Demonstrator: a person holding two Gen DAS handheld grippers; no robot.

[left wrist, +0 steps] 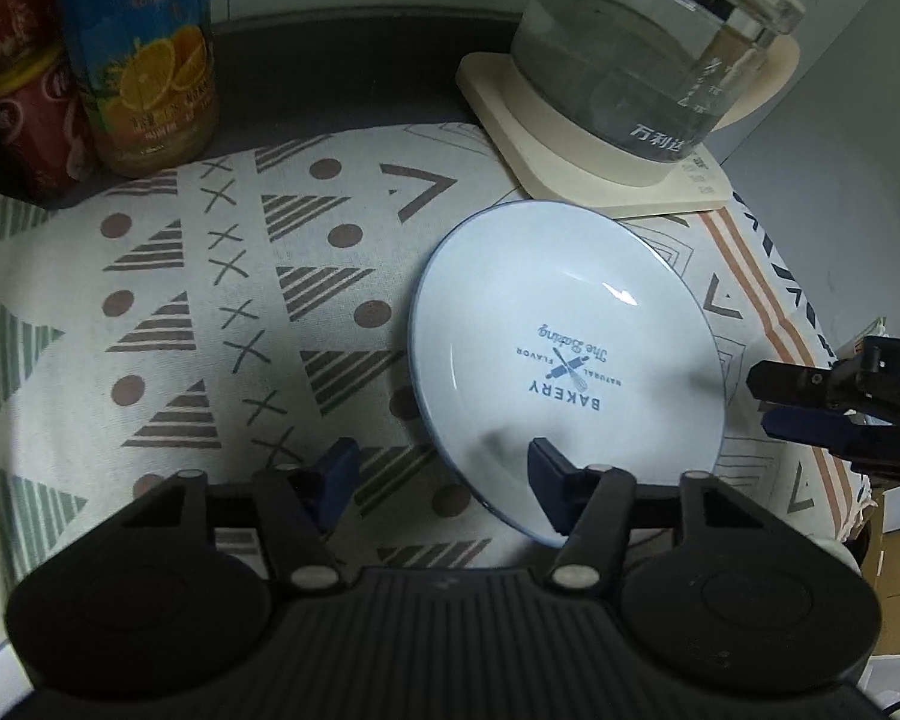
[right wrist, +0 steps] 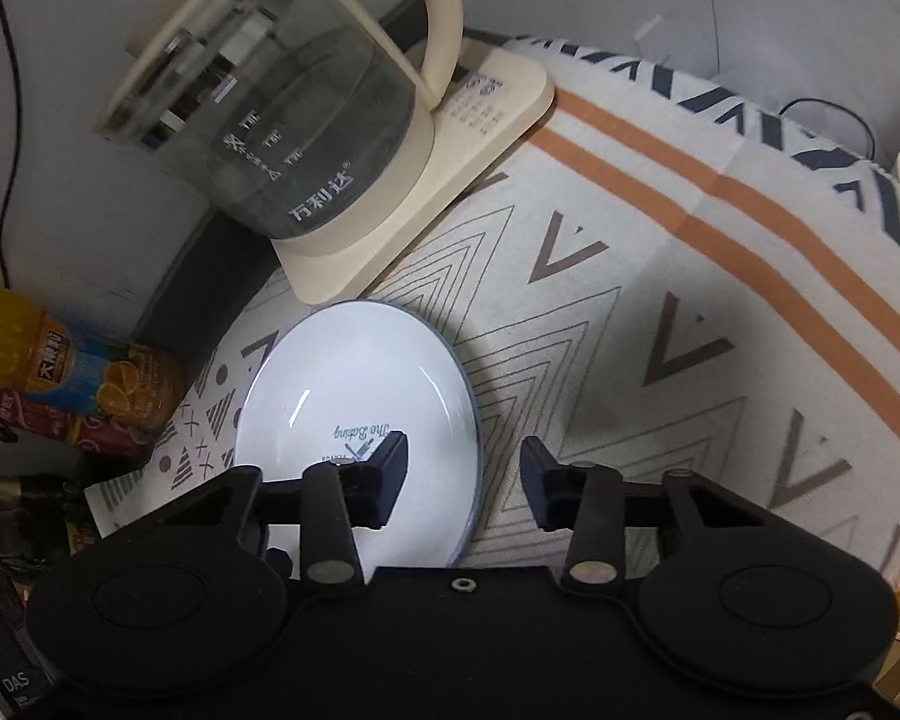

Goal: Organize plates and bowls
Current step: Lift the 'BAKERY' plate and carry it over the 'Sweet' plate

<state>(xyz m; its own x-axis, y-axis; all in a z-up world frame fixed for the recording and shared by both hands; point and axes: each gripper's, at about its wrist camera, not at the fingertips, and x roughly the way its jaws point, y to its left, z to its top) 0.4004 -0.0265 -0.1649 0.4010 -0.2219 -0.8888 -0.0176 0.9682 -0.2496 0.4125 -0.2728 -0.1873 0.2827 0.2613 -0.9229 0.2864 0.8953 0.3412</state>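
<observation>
Patterned tablecloth (left wrist: 222, 276); plate (left wrist: 564, 354) below kettle (left wrist: 648, 60); left gripper (left wrist: 444, 468) and right gripper (right wrist: 465, 468) released, straddling its rim; a glancing pinch risks skidding it kettleward.

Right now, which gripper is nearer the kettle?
Right, by a little. The right gripper straddles the plate's kettle-side edge, open; the left gripper sits at the plate's near rim, farther from the kettle.

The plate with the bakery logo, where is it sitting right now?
The plate lies flat on the patterned tablecloth, just in front of the glass kettle and right of the drink bottles, between the two open grippers.
</observation>
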